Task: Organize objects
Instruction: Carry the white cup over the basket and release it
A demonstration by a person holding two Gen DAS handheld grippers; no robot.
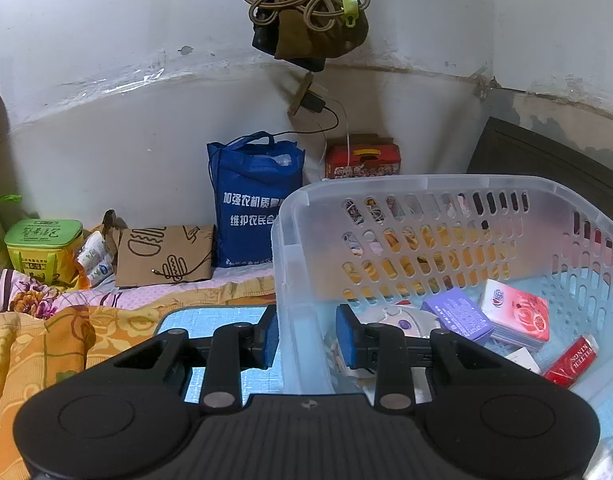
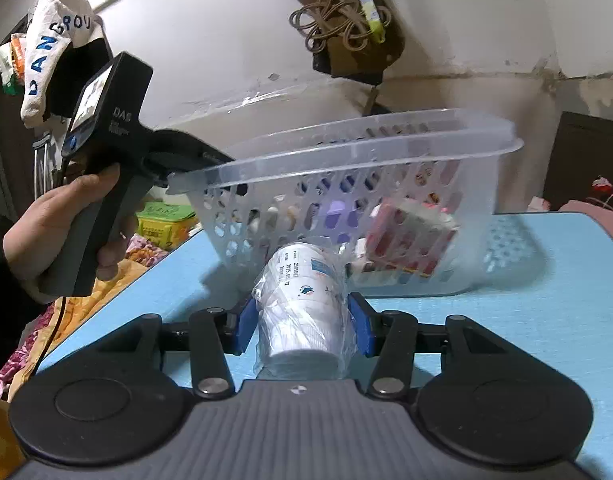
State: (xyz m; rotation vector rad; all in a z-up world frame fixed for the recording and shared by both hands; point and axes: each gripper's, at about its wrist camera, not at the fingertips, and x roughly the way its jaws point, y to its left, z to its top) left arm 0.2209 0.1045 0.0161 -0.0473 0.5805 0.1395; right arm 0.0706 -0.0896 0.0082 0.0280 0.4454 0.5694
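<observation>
Blue rubber pads of the right gripper press both sides of a stack of white paper cups wrapped in clear plastic film; the stack lies on its side, held just above a light blue table. Just beyond the cups stands a translucent plastic basket with slotted walls, tilted up at its left end.

That raised end is clamped by the left gripper: one blue pad sits outside the basket wall and the other inside, closed narrowly on the rim. The person's left hand grips its black handle.

Inside the basket lie a purple box, a pink and white box with a rose picture, and a red cigarette pack.

Farther back, past a floral orange bedspread, a blue tote bag with white Chinese lettering, a brown paper bag, a green tin and a red carton line a white wall.
</observation>
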